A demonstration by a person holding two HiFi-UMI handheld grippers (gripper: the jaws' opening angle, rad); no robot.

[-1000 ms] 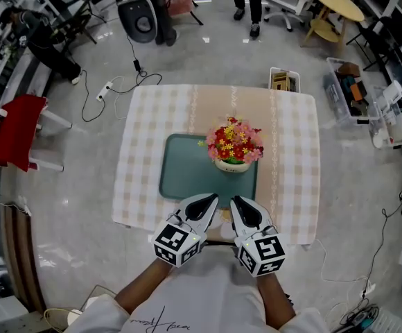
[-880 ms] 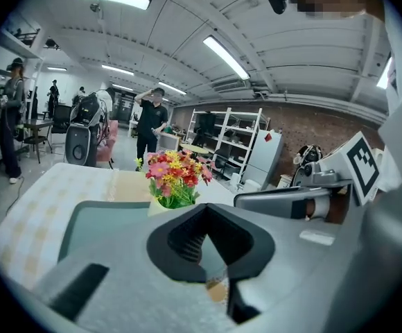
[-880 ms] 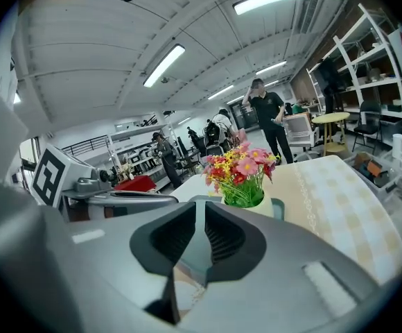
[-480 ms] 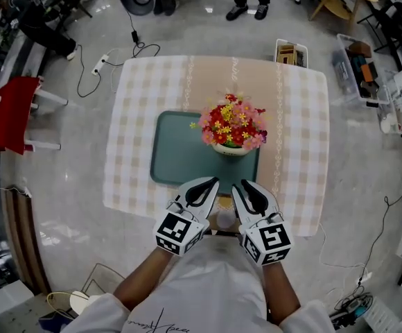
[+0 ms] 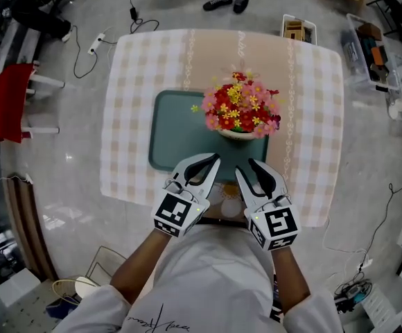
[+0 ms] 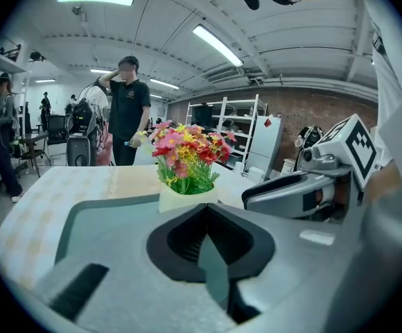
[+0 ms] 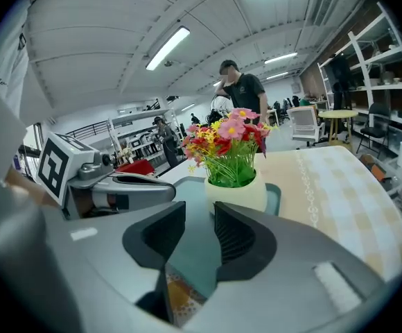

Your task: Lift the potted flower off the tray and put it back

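Observation:
The potted flower [image 5: 239,109], red, pink and yellow blooms in a cream pot [image 5: 237,135], stands upright at the right end of the teal tray [image 5: 177,127]. Both grippers hover over the near table edge, short of the tray and apart from the pot. My left gripper [image 5: 213,159] is shut with nothing in it; in the left gripper view the pot [image 6: 186,198] sits just beyond its closed jaws [image 6: 206,212]. My right gripper [image 5: 253,165] has its jaws opening, with a narrow empty gap [image 7: 199,222], and the pot [image 7: 237,191] is straight ahead of it.
The tray lies on a checkered tablecloth [image 5: 128,103] over a square table. A person [image 6: 127,109] stands beyond the far edge. A wooden crate [image 5: 297,28], plastic bins [image 5: 371,47], cables [image 5: 111,33] and a red chair [image 5: 7,109] are on the floor around.
Both grippers have come forward and down toward the tray's near edge. The right gripper's jaws have parted from nearly closed. The flower and tray stay put.

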